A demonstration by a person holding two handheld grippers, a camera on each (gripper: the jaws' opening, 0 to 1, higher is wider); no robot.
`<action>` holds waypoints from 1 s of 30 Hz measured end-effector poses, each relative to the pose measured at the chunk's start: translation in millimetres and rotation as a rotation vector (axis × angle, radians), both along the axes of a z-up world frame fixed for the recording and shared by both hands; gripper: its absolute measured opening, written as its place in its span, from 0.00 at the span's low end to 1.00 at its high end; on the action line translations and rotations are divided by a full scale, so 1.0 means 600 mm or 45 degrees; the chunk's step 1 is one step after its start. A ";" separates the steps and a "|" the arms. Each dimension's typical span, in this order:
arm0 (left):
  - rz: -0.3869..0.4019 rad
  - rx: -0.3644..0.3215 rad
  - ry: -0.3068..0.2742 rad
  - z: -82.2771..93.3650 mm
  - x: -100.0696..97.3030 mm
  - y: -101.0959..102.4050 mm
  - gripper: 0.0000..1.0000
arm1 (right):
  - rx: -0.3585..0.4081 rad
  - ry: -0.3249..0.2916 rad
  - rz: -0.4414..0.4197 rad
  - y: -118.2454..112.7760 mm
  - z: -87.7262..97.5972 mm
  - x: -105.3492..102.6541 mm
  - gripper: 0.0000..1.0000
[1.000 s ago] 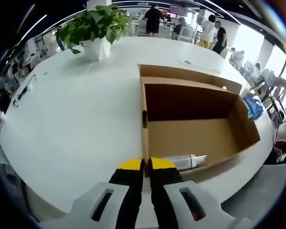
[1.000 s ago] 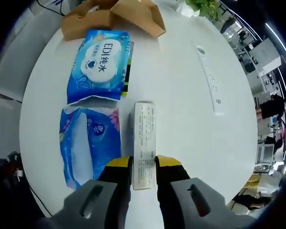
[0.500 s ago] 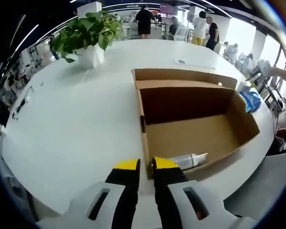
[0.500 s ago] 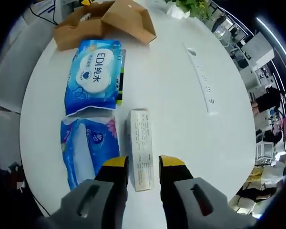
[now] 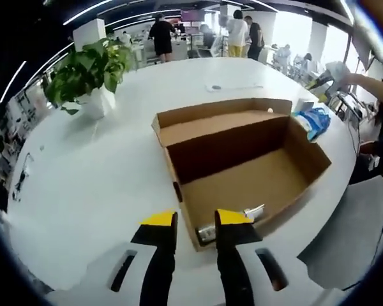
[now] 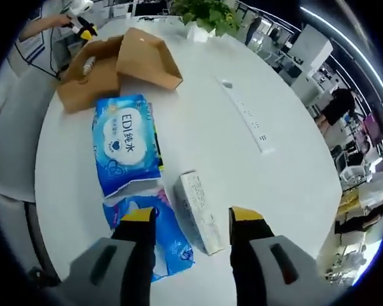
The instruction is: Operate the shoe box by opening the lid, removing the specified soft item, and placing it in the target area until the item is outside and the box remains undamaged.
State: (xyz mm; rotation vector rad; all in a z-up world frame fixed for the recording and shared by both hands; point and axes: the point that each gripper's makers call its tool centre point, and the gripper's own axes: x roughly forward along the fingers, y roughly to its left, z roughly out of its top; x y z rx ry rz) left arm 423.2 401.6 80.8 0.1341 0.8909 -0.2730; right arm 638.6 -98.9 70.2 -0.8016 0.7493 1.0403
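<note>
We see both hand-held grippers, left [image 5: 195,220] and right [image 6: 193,215], with jaws apart. The open brown cardboard shoe box [image 5: 242,167] is light. The soft blue wipes pack [image 6: 126,144] lies outside on the white surface [image 6: 204,127]; we judge it squashy, best pinched mid-body.

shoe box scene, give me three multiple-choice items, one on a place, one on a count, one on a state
1. Where does the silver bottle lie?
A. inside the shoe box
B. beside the potted plant
C. on the wipes

2. How many blue wipe packs lie by the slim white carton?
A. one
B. two
C. four

3. How does the right claw stand?
A. shut on the carton
B. shut on a wipe pack
C. open

Answers:
1. A, it rests on the box floor by the near wall in the left gripper view.
2. B, the wipe pack and a second pack lie end to end.
3. C, its jaws stand apart, not touching the carton.
</note>
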 end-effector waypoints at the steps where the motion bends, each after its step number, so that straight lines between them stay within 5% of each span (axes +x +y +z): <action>1: -0.045 0.010 0.007 0.001 0.001 -0.004 0.26 | 0.021 0.003 -0.023 0.001 0.005 -0.007 0.46; 17: -0.594 0.133 0.112 0.000 0.019 -0.057 0.36 | 0.206 0.024 -0.157 0.028 0.035 -0.123 0.63; 30: -0.858 0.172 0.207 -0.019 0.035 -0.079 0.38 | 0.329 0.050 -0.275 0.041 0.052 -0.217 0.79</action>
